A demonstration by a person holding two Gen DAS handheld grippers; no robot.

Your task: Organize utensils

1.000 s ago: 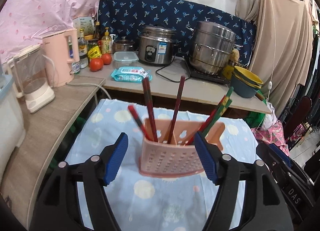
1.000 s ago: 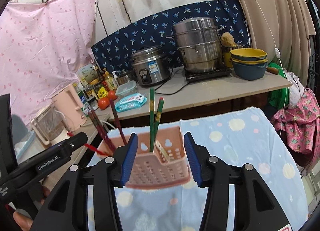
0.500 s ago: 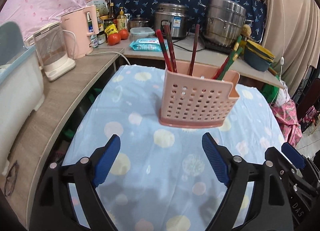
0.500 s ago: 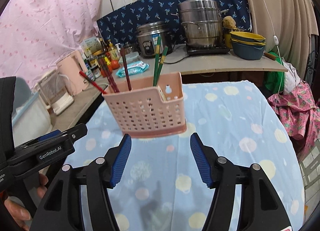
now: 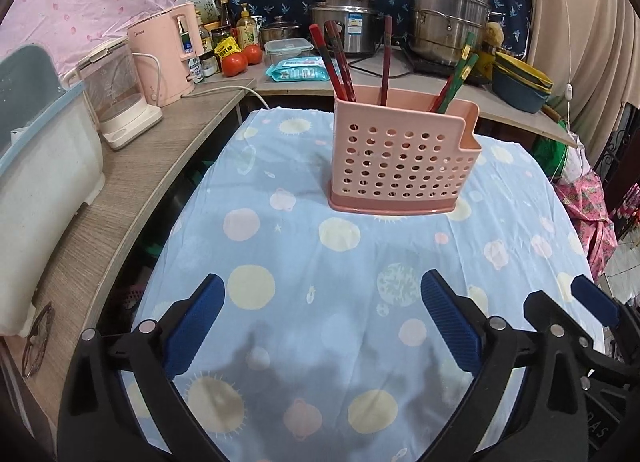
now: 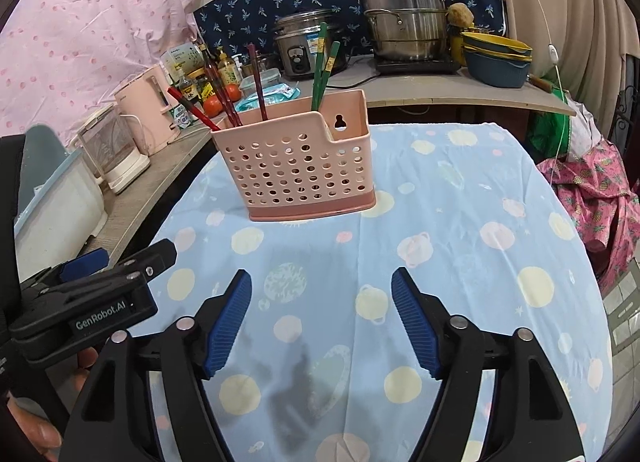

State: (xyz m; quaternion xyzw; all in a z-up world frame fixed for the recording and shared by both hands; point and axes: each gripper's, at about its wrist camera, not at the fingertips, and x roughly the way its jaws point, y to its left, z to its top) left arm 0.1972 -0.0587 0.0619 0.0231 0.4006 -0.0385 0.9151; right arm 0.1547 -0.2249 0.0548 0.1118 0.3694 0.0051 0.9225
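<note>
Your left gripper (image 5: 320, 322) hangs low over the blue spotted tablecloth (image 5: 280, 246), its blue-padded jaws spread wide and opening further, with only cloth between them. Your right gripper (image 6: 322, 322) is beside it, jaws likewise parted and opening, nothing held. The pink perforated utensil holder (image 5: 402, 160) stands upright on the cloth, well ahead of both grippers and touched by neither. In its left part lean the dark red chopsticks (image 5: 340, 62); in its right part stand the green chopsticks (image 6: 322, 70), tilted slightly. The holder's stepped corner, with a keyhole slot, faces your right gripper's camera. Behind the table, a counter (image 5: 400, 78) carries a rice cooker (image 5: 346, 26), a steel steamer pot (image 5: 448, 18), stacked bowls (image 6: 496, 60), tomatoes (image 5: 240, 60) and a pink kettle (image 5: 168, 54).
</note>
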